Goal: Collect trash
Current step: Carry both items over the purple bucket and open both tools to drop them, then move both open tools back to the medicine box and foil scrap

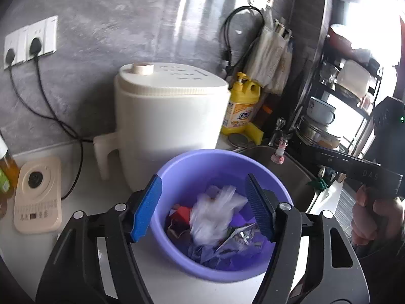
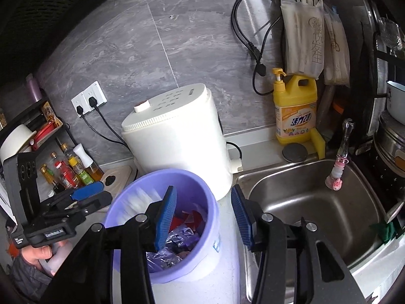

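Note:
A purple plastic bin [image 1: 177, 167] stands on the white counter and also shows in the right wrist view [image 2: 212, 217]. Inside lie a crumpled clear plastic bag [image 1: 215, 212], a red scrap [image 1: 181, 214] and shiny foil wrappers [image 1: 238, 240], the wrappers also seen in the right wrist view [image 2: 174, 243]. My left gripper [image 1: 205, 207] is open above the bin's mouth, holding nothing; the bag looks blurred between its fingers. It appears in the right wrist view [image 2: 88, 190] left of the bin. My right gripper [image 2: 203, 217] is open and empty over the bin's right rim.
A white appliance [image 1: 167, 116] stands right behind the bin. A steel sink [image 2: 308, 202] with a tap lies to the right, with a yellow detergent bottle [image 2: 295, 111] and sponge behind. A beige induction plate [image 1: 38, 195], sauce bottles [image 2: 71, 169] and plugged cables sit left.

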{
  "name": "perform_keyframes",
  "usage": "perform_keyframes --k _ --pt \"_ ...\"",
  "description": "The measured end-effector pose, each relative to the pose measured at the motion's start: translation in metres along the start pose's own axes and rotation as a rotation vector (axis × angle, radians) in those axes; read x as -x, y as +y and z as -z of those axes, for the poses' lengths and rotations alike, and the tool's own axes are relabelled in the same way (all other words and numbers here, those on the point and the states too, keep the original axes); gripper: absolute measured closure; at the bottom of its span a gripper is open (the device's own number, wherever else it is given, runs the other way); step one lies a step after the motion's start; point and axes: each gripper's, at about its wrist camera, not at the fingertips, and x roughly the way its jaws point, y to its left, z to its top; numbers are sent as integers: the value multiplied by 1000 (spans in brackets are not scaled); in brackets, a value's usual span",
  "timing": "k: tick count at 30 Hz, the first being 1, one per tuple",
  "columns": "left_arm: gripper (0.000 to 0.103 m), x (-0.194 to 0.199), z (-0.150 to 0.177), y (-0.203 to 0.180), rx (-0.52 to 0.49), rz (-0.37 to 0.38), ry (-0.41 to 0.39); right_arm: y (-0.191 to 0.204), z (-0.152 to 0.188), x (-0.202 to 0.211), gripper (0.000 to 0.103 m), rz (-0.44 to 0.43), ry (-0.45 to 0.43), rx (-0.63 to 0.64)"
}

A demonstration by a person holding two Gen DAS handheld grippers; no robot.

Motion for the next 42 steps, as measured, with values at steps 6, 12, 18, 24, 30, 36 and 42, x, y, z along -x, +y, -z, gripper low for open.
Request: perform_keyframes --k 6,12,18,24,30,36,42 --pt "16 27 17 40 82 -124 -15 28 0 -7 34 -43 4 29" --pt "10 63 36 92 148 -274 -20 71 1 -26 27 -110 31 87" --pt "9 93 58 133 182 -369 1 125 7 -42 27 -184 55 155" --pt "9 105 80 164 214 -390 37 166 12 -57 27 -210 74 191" --pt "9 102 96 189 207 -366 81 204 24 -70 31 -220 103 234" --pt "9 89 107 208 170 -284 123 237 46 -86 40 -188 154 258" --pt "9 49 120 210 86 -180 203 249 79 -94 44 -128 168 255"
